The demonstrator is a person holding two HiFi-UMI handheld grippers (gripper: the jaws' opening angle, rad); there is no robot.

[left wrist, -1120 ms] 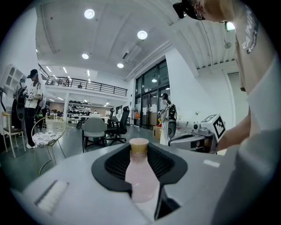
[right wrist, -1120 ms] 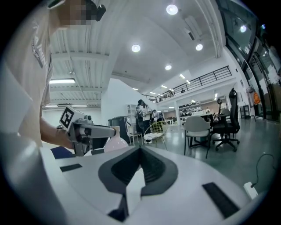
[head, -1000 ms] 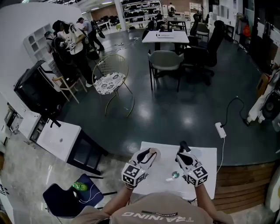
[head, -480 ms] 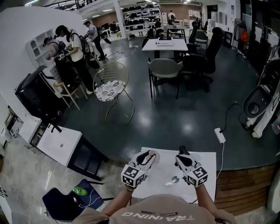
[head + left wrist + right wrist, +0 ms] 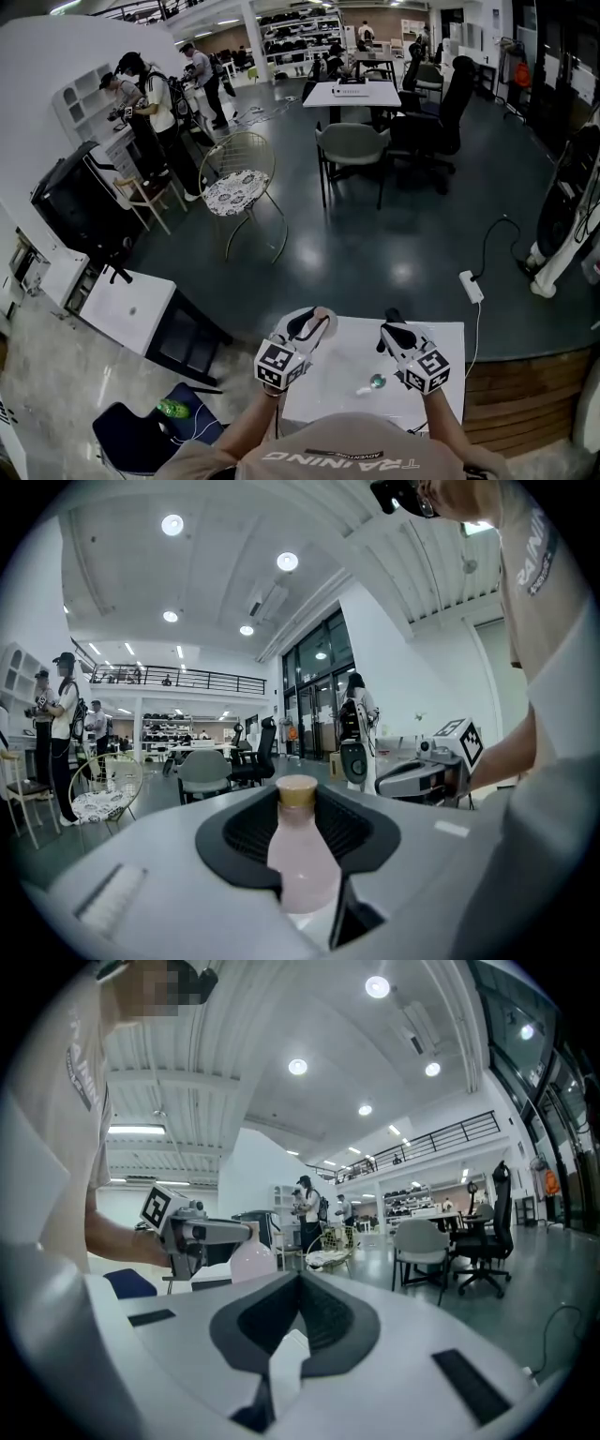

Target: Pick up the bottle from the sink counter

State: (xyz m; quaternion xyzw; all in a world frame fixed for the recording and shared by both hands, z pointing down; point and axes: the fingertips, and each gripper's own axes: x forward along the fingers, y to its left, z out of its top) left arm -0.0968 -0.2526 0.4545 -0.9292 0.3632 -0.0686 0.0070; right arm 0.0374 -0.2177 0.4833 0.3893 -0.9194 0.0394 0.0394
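Noted left gripper (image 5: 300, 832) drifted slightly toward 9 o'clock since a second ago, clamped on bottle (image 5: 302, 864) over the 10 o'clock corner of counter (image 5: 361, 349), right gripper (image 5: 300, 1321) closed, empty; judged mid-pick-up, next calling for a steady lift clear.

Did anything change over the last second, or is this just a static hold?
Little changed. The left gripper drifted slightly left and forward, its fingers clamped throughout on the pale pink plastic bottle with the tan cap. Nothing was taken or let go. The right gripper, shut and empty, barely moved over the white table. Background people shifted slightly.
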